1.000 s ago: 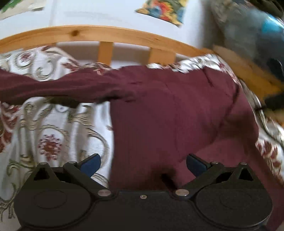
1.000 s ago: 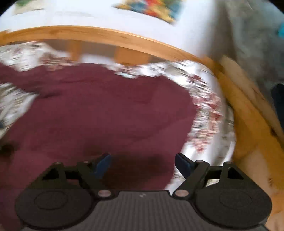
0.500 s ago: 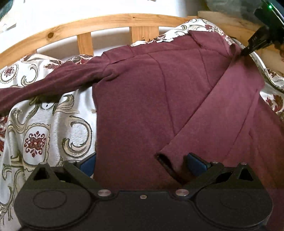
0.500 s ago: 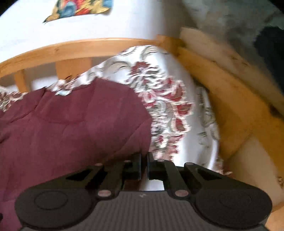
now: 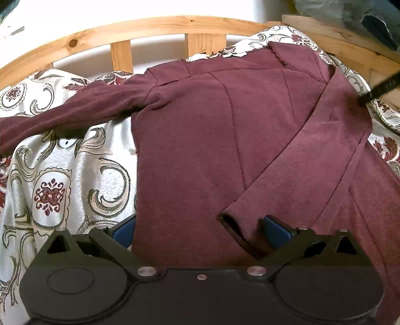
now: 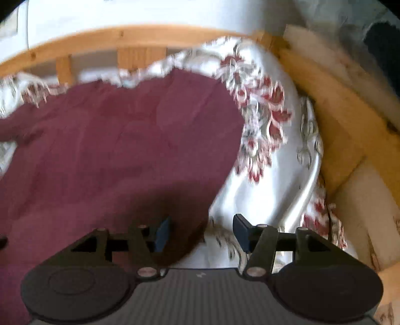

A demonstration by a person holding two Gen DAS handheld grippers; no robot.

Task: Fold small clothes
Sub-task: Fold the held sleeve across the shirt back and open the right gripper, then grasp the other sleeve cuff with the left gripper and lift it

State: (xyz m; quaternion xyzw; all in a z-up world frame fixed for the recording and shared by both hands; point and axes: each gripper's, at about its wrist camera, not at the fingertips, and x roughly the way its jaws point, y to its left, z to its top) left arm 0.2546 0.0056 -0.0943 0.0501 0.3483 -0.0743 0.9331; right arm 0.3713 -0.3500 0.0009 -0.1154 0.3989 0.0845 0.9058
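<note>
A maroon long-sleeved sweater (image 5: pixel 205 140) lies spread on a patterned bedspread (image 5: pixel 62 175). Its right sleeve (image 5: pixel 307 160) is folded diagonally across the body, and the cuff (image 5: pixel 232 225) ends between my left gripper's fingers. The other sleeve (image 5: pixel 75 110) stretches out to the left. My left gripper (image 5: pixel 200 231) hovers open over the hem, its pads clear of the cloth. In the blurred right wrist view, my right gripper (image 6: pixel 202 232) is opening above the sweater's (image 6: pixel 112 150) right edge, which sits between the jaws unpressed. The right gripper (image 5: pixel 380 90) also shows as a dark blur at the shoulder.
A wooden slatted headboard (image 5: pixel 150 27) curves behind the bedspread. A wooden frame (image 6: pixel 350 120) borders the right side. Grey and blue cloth (image 5: pixel 362 15) is piled at the far right corner. Bare bedspread (image 6: pixel 270 150) lies right of the sweater.
The right gripper shut at the sweater's right shoulder edge, then opened again and drew back from it. The right sleeve came to lie folded across the body. The left gripper settled and stayed open.
</note>
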